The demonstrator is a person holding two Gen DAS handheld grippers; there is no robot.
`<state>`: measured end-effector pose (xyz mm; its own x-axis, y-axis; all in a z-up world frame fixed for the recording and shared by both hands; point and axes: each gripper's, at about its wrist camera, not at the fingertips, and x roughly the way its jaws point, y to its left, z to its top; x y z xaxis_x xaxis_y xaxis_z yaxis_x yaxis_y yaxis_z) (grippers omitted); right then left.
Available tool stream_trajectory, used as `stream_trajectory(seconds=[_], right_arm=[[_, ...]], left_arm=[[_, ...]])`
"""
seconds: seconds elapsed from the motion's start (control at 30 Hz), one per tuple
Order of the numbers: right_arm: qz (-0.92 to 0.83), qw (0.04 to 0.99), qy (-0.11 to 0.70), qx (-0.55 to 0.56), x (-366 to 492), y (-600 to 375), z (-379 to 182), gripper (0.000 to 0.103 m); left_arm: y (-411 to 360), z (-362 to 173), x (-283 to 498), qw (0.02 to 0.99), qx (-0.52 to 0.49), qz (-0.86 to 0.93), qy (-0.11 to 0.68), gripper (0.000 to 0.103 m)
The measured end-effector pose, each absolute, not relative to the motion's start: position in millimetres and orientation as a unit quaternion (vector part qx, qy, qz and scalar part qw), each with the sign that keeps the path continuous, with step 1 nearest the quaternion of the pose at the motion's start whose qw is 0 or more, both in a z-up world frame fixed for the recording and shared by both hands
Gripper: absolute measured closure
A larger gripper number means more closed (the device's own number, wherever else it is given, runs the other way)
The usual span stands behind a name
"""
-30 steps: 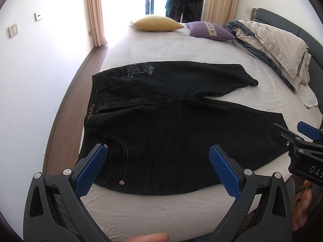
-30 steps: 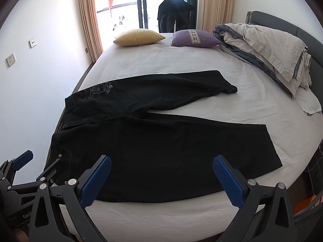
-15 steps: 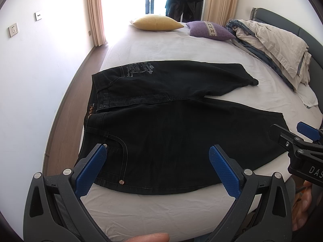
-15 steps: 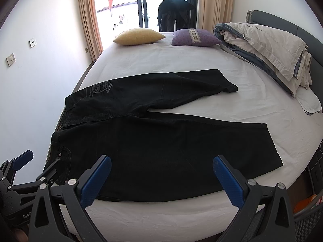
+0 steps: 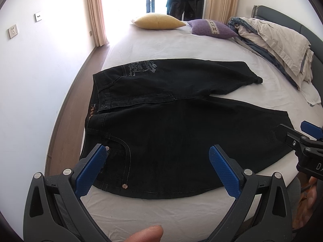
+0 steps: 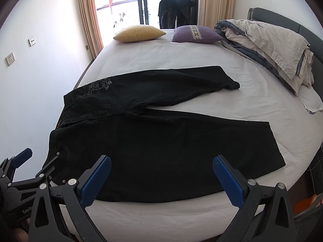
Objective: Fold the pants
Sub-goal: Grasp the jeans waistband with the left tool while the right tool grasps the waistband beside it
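Black jeans lie flat on the white bed, waistband to the left, both legs spread to the right in a V. They also show in the right wrist view. My left gripper is open and empty, hovering above the near pocket and waist. My right gripper is open and empty, above the near leg's front edge. Each gripper shows at the edge of the other's view: the right one, the left one.
A yellow pillow and a purple pillow lie at the far end of the bed. A bunched duvet lies along the right against the grey headboard. A white wall and wood floor run along the left.
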<state>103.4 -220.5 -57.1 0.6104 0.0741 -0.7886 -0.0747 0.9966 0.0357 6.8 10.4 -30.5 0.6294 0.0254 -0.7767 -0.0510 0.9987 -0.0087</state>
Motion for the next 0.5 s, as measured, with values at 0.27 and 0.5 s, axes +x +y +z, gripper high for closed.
stream_trajectory(seconds=[0.27, 0.5], right_arm=[[0.123, 0.89, 0.438, -0.01, 167, -244, -62, 0.0], [0.23, 0.875, 0.414, -0.104, 255, -238, -58, 0.011]], left_arm=[[70, -41, 102, 0.904, -0.036, -0.03, 0.424, 0.0], [119, -53, 251, 0.89, 0.098, -0.029, 0.445, 0.0]])
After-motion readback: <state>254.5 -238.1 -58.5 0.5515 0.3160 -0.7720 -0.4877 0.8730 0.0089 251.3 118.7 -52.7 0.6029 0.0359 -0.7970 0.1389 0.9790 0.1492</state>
